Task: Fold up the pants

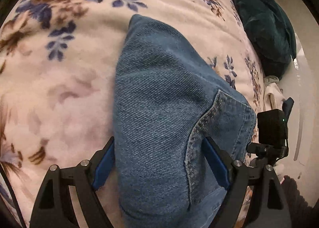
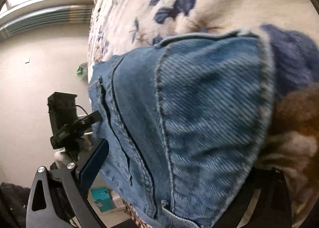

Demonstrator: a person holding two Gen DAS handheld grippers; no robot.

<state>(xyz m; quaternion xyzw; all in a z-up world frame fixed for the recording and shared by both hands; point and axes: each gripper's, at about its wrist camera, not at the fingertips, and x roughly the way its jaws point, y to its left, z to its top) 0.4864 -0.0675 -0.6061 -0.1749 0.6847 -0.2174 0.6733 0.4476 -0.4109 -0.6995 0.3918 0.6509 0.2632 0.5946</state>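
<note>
Pants on floral blanket, left claw spread wide, right claw unclear

No legible text or labels anywhere.

The left gripper has matte black angular arms with triangular cut-outs, round silver screws at the joints and blue pads lining its fingers. The right gripper is built alike: black frame, silver screws, one blue pad in view.
</note>
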